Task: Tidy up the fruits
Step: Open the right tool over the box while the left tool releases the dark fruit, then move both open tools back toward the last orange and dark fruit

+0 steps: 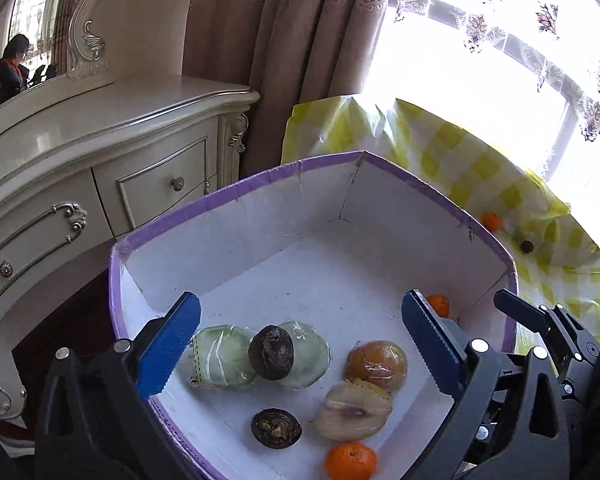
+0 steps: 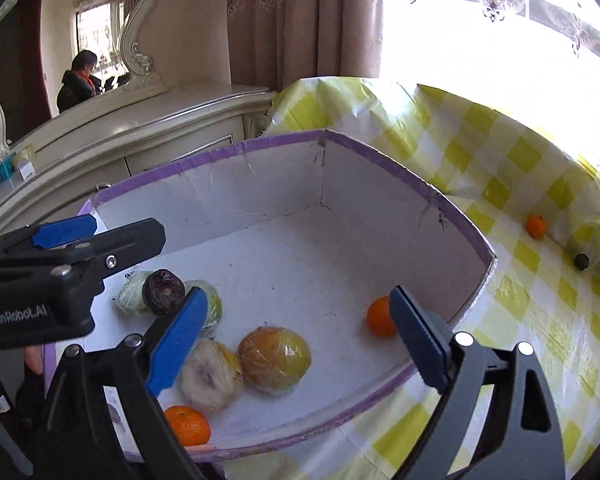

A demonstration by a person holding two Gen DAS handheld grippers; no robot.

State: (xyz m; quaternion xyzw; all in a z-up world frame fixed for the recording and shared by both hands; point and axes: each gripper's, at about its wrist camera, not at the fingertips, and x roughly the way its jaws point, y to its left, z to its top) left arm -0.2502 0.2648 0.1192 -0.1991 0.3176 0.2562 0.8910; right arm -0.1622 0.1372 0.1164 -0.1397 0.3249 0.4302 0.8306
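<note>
A white box with a purple rim [image 1: 236, 196] [image 2: 220, 152] stands on a yellow checked tablecloth. Inside lie two wrapped green halves [image 1: 220, 356], two dark passion fruits [image 1: 271, 352] [image 1: 276, 428], a wrapped orange-brown fruit [image 1: 377, 364] [image 2: 274, 359], a wrapped pear half [image 1: 354, 410] [image 2: 210, 376] and two tangerines [image 1: 351, 461] [image 1: 438, 304]. My left gripper [image 1: 300, 344] is open and empty above the box. My right gripper [image 2: 298, 336] is open and empty over the box's near right side. The left gripper also shows in the right wrist view [image 2: 66, 230].
On the tablecloth [image 2: 520, 288] beyond the box lie a small tangerine [image 2: 536, 226] and a dark passion fruit [image 2: 581, 261]. A cream dresser [image 1: 100, 152] with a mirror stands to the left. Curtains and a bright window are behind.
</note>
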